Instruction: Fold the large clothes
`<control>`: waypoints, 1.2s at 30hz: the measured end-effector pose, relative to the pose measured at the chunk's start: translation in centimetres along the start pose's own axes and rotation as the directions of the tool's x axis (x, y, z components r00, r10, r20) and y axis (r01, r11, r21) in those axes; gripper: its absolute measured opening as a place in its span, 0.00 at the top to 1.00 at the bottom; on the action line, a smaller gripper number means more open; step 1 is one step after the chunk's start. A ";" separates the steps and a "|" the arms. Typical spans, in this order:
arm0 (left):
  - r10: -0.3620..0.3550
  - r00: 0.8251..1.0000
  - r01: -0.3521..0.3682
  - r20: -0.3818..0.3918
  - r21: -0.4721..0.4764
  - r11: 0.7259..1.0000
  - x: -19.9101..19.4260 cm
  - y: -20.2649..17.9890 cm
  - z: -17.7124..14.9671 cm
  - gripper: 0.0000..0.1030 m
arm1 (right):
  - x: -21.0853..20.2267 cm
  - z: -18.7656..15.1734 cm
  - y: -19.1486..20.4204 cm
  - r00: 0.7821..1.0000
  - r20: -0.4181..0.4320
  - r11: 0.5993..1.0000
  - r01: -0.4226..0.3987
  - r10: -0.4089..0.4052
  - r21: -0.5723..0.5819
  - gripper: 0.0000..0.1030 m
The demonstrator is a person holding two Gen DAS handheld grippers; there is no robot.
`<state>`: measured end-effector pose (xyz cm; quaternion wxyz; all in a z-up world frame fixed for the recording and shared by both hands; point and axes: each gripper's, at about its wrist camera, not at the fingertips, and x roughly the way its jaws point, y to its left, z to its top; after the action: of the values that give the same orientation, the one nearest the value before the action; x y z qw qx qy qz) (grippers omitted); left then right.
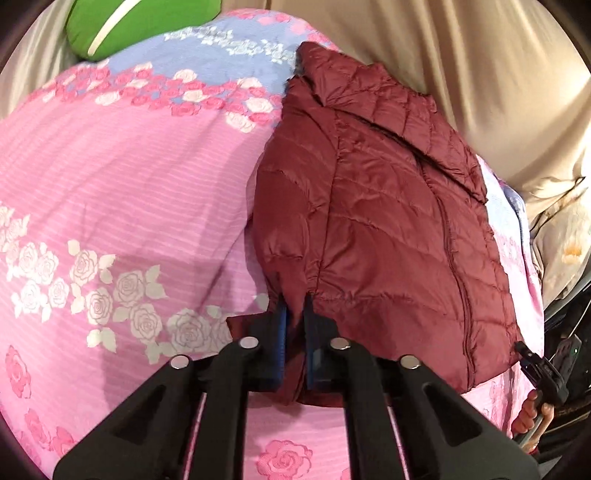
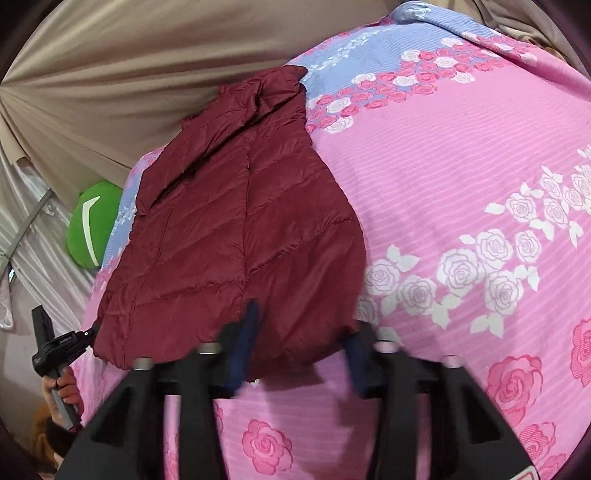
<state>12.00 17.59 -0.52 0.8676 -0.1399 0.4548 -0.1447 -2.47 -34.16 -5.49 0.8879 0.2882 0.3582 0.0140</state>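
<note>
Left tongs [image 1: 294,317]: drawn narrow at lower centre of the left wrist view, a pinch of hem of the maroon quilted puffer jacket [image 1: 388,221] clamped between the blue pads [image 1: 282,325].

Right tongs [image 2: 301,339]: spread wide at lower centre of the right wrist view, jaws standing either side of the jacket's near edge; no fabric is seen gripped. One blue pad [image 2: 242,347] is blurred, so contact with the cloth cannot be told.

The jacket is laid flat on the pink rose-print bedspread [image 1: 129,192], zip closed, collar toward the top of the frame, near the bed's edge by the beige curtain [image 1: 461,74]. A green cushion [image 1: 140,26] is seen at upper left of the left view. In the right wrist view a hand on the left gripper's handle [image 2: 61,384] is visible at lower left.

Risks, as judged:
- With only one corner held, a lift would likely drag the jacket askew and give a crooked fold.
- The slick shell may slip from the narrow pinch.
- Padding is likely to spring back, so a fold may reopen.
- The bedspread could be caught along with the hem if the right tongs close low.
</note>
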 end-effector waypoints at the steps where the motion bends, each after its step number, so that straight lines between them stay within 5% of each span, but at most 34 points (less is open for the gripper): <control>1: -0.003 1.000 0.003 0.011 0.005 1.000 -0.4 -0.2 -0.1 0.98 | 0.0 0.1 0.1 1.000 0.001 1.000 -0.001 0.001 0.003 0.96; 6: -0.024 0.991 0.019 0.135 0.041 0.999 -5.3 -1.5 -0.5 1.00 | -4.2 -0.3 2.5 0.987 0.159 0.998 0.004 0.006 -0.063 0.98; 10: -0.116 0.961 0.103 0.249 0.065 0.993 -11.0 -2.1 -1.1 1.00 | -9.7 -1.2 4.4 0.955 0.291 0.992 -0.027 0.062 -0.122 0.98; 12: -0.137 0.937 0.118 0.320 0.077 0.990 -14.2 -2.5 -1.5 1.00 | -13.1 -1.9 5.2 0.923 0.375 0.986 -0.021 0.082 -0.164 0.98; 20: -0.207 0.794 0.155 0.572 0.139 0.978 -24.7 -4.3 -2.2 1.00 | -23.5 -3.1 6.8 0.741 0.637 0.970 -0.080 0.211 -0.229 0.99; 22: -0.184 0.781 0.108 0.597 0.161 0.981 -25.2 -5.3 -1.4 1.00 | -24.3 -2.4 7.3 0.720 0.656 0.967 -0.086 0.226 -0.239 0.99; 25: -0.116 0.806 0.025 0.580 0.163 0.986 -23.2 -6.4 1.5 1.00 | -22.9 0.3 6.9 0.735 0.647 0.973 -0.074 0.201 -0.219 0.99; 27: -0.045 0.834 -0.047 0.550 0.152 0.987 -19.9 -7.0 4.0 1.00 | -19.8 2.9 5.9 0.776 0.607 0.981 -0.083 0.173 -0.173 0.99; 31: 0.043 0.916 -0.100 0.398 0.125 0.987 -10.8 -6.9 8.2 1.00 | -12.7 7.6 5.1 0.858 0.499 0.991 -0.080 0.124 -0.109 0.99; 33: 0.007 0.951 -0.041 0.310 0.105 0.994 -8.0 -6.2 8.4 1.00 | -10.2 8.7 5.4 0.881 0.464 0.994 -0.055 0.091 -0.091 0.99; 36: 0.009 0.956 -0.043 0.293 0.110 0.993 -7.6 -5.6 7.0 1.00 | -9.3 8.3 6.2 0.887 0.453 0.993 -0.045 0.091 -0.111 0.99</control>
<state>12.97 16.06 11.12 0.9336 -0.1035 0.3144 -0.1372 -2.92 -35.33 8.37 0.9591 0.2522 0.1281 -0.0057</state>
